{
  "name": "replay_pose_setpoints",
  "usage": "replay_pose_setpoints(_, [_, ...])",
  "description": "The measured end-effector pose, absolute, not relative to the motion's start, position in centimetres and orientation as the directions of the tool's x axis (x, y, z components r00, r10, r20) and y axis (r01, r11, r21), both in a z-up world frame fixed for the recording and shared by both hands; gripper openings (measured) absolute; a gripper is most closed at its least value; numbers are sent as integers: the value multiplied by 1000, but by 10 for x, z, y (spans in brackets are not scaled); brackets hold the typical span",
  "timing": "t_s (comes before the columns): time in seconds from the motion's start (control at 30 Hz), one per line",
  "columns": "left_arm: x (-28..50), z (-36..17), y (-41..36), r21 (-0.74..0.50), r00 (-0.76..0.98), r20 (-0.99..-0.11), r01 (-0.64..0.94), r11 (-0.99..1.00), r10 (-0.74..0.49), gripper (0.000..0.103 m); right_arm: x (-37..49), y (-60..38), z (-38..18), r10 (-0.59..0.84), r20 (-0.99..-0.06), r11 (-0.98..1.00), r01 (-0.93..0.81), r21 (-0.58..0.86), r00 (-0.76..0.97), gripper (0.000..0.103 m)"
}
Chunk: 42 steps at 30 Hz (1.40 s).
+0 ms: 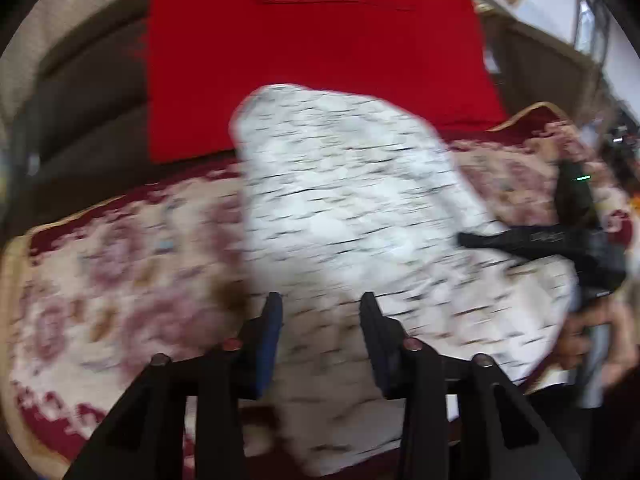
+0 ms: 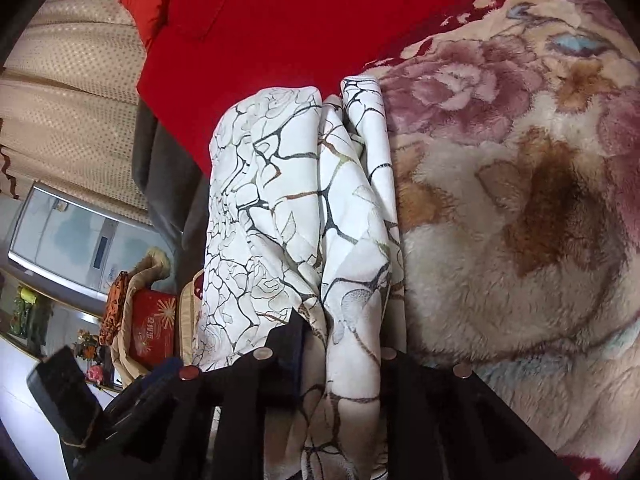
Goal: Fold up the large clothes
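Note:
A white garment with a black crackle print (image 1: pixel 352 208) lies folded in a long strip on a floral fleece blanket (image 1: pixel 120 272). My left gripper (image 1: pixel 320 304) is open just above its near end, fingers apart and holding nothing; this view is motion-blurred. My right gripper (image 1: pixel 520 240) shows at the right of the left wrist view, at the garment's side edge. In the right wrist view the garment (image 2: pixel 296 208) hangs bunched between the right gripper (image 2: pixel 340 344) fingers, which are shut on it.
A red cloth (image 1: pixel 312 60) lies beyond the garment, over the blanket (image 2: pixel 520 208). Beige curtains (image 2: pixel 68 112) hang behind. A white appliance (image 2: pixel 68 236), a red box (image 2: pixel 154 332) and clutter stand off the left bed edge in the right wrist view.

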<state>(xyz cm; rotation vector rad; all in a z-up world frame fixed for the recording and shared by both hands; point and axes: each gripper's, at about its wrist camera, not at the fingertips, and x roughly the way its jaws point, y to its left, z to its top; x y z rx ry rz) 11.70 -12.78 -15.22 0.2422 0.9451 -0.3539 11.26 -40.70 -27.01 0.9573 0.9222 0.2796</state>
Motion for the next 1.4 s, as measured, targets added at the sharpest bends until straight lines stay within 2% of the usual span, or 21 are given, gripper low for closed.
replay_pose_setpoints(0.03, [120, -158, -125, 54, 523, -835, 387, 921, -171, 44, 111, -405, -268, 573, -555, 579, 182, 795, 603, 24])
replay_pose_setpoints(0.1, [126, -181, -127, 49, 491, -855, 393, 918, -165, 44, 106, -400, -260, 559, -573, 600, 185, 778, 599, 33])
replay_pose_setpoints(0.2, [125, -192, -143, 121, 526, -841, 419, 900, -132, 44, 99, -396, -248, 533, -614, 627, 216, 749, 582, 46])
replay_pose_setpoints(0.3, [130, -191, -140, 87, 511, -846, 415, 906, -153, 44, 83, -394, -221, 455, -666, 703, 221, 676, 591, 49])
replay_pose_setpoints(0.43, [134, -191, -134, 62, 506, -845, 414, 908, -173, 44, 56, -385, -174, 382, -645, 770, 158, 618, 662, 49])
replay_pose_setpoints(0.57, [133, -194, -135, 65, 514, -841, 409, 910, -171, 44, 43, -355, -153, 394, -629, 818, 55, 572, 670, 46])
replay_pose_setpoints(0.67, [131, -193, -134, 56, 513, -839, 408, 911, -179, 44, 50, -336, -171, 407, -690, 846, 38, 532, 599, 38])
replay_pose_setpoints(0.73, [131, -192, -133, 51, 510, -839, 417, 908, -187, 44, 60, -332, -204, 368, -788, 870, 117, 479, 493, 35])
replay_pose_setpoints(0.8, [128, -189, -132, 42, 510, -835, 432, 901, -206, 46, 64, -337, -231, 356, -813, 869, 158, 470, 460, 28])
replay_pose_setpoints(0.83, [127, -187, -130, 35, 510, -834, 432, 901, -212, 48, 62, -340, -236, 367, -803, 858, 162, 487, 469, 28])
replay_pose_setpoints(0.97, [121, -177, -107, -1, 539, -816, 361, 932, -209, 74, 57, -338, -237, 351, -803, 871, 147, 469, 482, 27])
replay_pose_setpoints(1.03, [117, -181, -100, 13, 568, -801, 329, 944, -187, 80, 56, -337, -239, 358, -798, 866, 147, 478, 485, 27])
replay_pose_setpoints(1.17, [116, -193, -114, 97, 590, -796, 347, 933, -137, 82, 54, -335, -241, 379, -785, 847, 158, 508, 490, 27])
replay_pose_setpoints(1.3, [124, -176, -117, 118, 573, -810, 365, 924, -123, 82, 54, -345, -222, 411, -769, 831, 146, 537, 490, 30])
replay_pose_setpoints(1.4, [130, -159, -114, 163, 613, -784, 352, 922, -96, 82, 55, -351, -199, 453, -735, 809, 112, 576, 505, 30])
